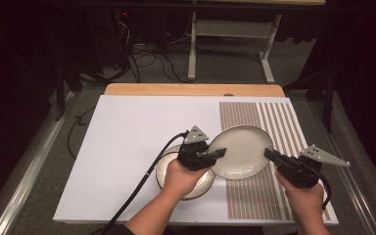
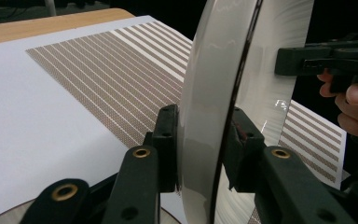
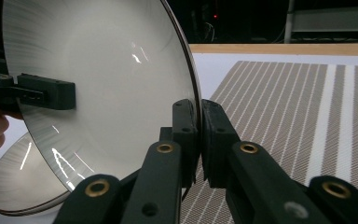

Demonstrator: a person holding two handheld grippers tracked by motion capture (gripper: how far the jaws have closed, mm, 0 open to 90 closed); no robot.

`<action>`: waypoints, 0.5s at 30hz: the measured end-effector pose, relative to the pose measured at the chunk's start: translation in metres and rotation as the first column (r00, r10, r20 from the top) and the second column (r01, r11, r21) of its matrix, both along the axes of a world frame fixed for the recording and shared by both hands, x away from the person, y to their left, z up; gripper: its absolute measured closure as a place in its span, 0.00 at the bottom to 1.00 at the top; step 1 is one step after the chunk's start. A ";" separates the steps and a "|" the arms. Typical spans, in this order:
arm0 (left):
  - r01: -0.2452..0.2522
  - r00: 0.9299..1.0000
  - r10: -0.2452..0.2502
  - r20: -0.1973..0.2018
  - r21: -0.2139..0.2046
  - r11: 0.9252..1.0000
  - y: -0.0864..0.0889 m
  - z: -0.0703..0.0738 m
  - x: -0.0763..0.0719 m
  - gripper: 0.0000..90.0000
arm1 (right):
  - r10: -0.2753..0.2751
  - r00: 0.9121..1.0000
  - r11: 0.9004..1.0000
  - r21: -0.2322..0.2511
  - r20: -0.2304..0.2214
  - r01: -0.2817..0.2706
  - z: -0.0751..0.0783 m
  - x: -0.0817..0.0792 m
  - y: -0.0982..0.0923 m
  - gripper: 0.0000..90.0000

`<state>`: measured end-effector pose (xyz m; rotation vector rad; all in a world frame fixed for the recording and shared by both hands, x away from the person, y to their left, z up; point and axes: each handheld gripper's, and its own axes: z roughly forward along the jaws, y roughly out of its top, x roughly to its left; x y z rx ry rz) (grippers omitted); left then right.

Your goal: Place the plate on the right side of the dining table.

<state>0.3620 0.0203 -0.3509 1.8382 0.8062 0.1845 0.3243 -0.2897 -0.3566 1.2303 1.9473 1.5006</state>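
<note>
A cream plate (image 1: 240, 149) hangs above the table, gripped at opposite rims by both grippers. My left gripper (image 1: 219, 153) is shut on its left rim; in the left gripper view the plate (image 2: 205, 93) stands edge-on between the pads of the gripper (image 2: 200, 149). My right gripper (image 1: 269, 154) is shut on the right rim, and in the right gripper view the gripper (image 3: 199, 135) pinches the plate (image 3: 98, 84). A second plate (image 1: 169, 169) lies flat on the mat under the left hand, seen also low in the right gripper view as the second plate (image 3: 18, 186).
A white mat (image 1: 127, 127) covers the table, with a brown striped patch (image 1: 279, 117) on its right part. A wooden edge (image 1: 191, 89) runs along the back. The left gripper's cable (image 1: 142, 181) trails to the front. Floor cables and a metal frame lie beyond.
</note>
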 end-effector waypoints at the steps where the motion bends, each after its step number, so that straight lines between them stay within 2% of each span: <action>1: 0.001 1.000 -0.001 -0.003 0.001 1.000 -0.002 0.000 0.001 0.76 | -0.003 1.000 1.000 -0.001 0.000 0.003 0.000 0.000 -0.002 0.97; 15: 0.009 0.999 -0.008 -0.044 0.019 1.000 -0.033 -0.002 0.016 0.74 | -0.059 0.998 0.998 -0.016 0.007 0.059 0.000 -0.001 -0.027 0.98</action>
